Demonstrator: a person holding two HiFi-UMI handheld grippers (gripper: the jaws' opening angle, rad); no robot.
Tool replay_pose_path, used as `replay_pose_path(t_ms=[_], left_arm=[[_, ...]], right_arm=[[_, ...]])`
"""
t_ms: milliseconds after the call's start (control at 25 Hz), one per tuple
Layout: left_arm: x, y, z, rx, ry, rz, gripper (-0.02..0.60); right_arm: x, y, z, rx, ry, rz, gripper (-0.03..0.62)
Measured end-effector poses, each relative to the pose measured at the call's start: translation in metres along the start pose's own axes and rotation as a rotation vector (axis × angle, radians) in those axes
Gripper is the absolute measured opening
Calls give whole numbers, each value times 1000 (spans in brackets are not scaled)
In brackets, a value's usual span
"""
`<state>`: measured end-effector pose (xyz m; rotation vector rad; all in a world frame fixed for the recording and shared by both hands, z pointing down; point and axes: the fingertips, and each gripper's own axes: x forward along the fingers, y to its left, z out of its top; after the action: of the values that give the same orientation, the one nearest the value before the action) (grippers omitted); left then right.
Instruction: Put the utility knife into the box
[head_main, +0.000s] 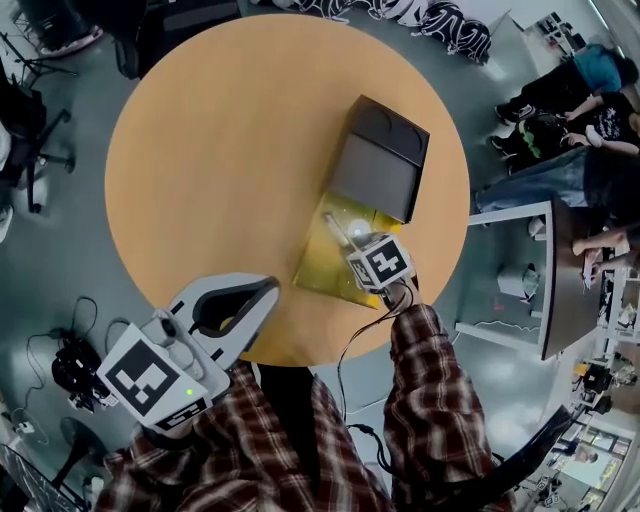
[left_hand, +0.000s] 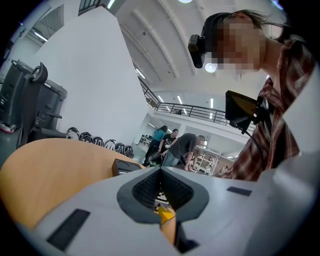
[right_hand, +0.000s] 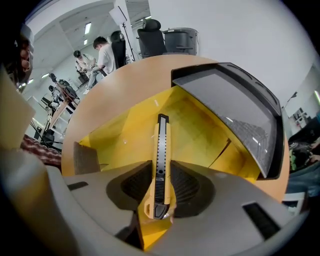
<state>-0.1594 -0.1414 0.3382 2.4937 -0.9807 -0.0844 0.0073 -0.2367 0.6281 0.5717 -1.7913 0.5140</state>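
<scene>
One round tabletop (head_main: 220, 180) is carrying one box (right_hand: 200, 130). One knife (right_hand: 161, 160) and two tongs are showing. The dark box lid (right_hand: 235, 110) is standing open ahead and to the right of the right tongs (right_hand: 160, 187). Several people are standing beyond the tabletop. The right tongs are clamping the knife at its rear end. Its tip is pointing forward over the yellow box floor. The left tongs (left_hand: 161, 186) are sitting pressed together, gripping nothing, at the tabletop's near edge, apart from the box.

Round wooden table (head_main: 200, 180), bystanders (head_main: 592, 92) beyond
</scene>
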Motion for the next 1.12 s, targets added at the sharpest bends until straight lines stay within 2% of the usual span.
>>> replay_pose_path(t_ms=[360, 680, 880, 1120], left_arm=[[-1, -6, 6, 13, -10, -4, 11], [1, -20, 12, 42, -23, -30, 11], [8, -22, 27, 70, -33, -73, 11], [25, -41, 47, 126, -55, -153, 11]], right_arm=[[0, 3, 5, 7, -4, 9, 124], [-27, 3, 12, 64, -128, 9, 124], [-73, 2, 46, 190, -327, 19, 124], [-175, 11, 80, 338, -685, 31, 124]])
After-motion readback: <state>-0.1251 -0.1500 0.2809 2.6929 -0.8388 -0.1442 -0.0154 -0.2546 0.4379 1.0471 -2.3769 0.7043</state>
